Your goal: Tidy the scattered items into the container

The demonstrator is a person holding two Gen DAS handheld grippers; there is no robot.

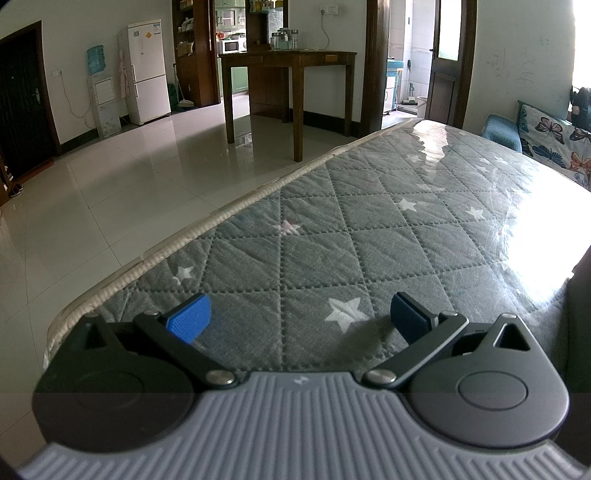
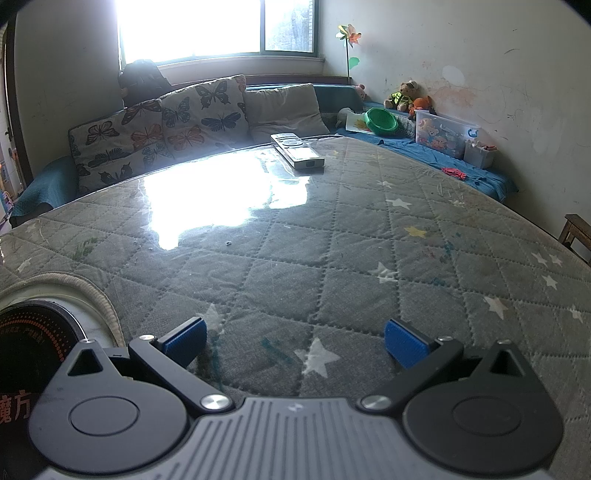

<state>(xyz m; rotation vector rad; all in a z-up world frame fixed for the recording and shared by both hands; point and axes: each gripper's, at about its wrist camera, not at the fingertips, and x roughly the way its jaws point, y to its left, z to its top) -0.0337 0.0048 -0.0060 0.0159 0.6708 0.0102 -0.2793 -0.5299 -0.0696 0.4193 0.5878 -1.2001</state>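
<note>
Stage: we judge tidying not begun | left tongs [image 1: 299,319] apart, empty | right tongs [image 2: 295,341] apart, empty | remote [image 2: 296,150] far across table [image 2: 332,258] | no container identified

Both cameras sit low and close over the quilted table cover [image 1: 369,229], each looking forward past its own fingers. The left wrist view faces a tiled floor [image 1: 110,177] and fridge [image 1: 146,72]; the right wrist view faces a sofa [image 2: 166,122] and window [image 2: 218,26]. They share only the cover.
</note>
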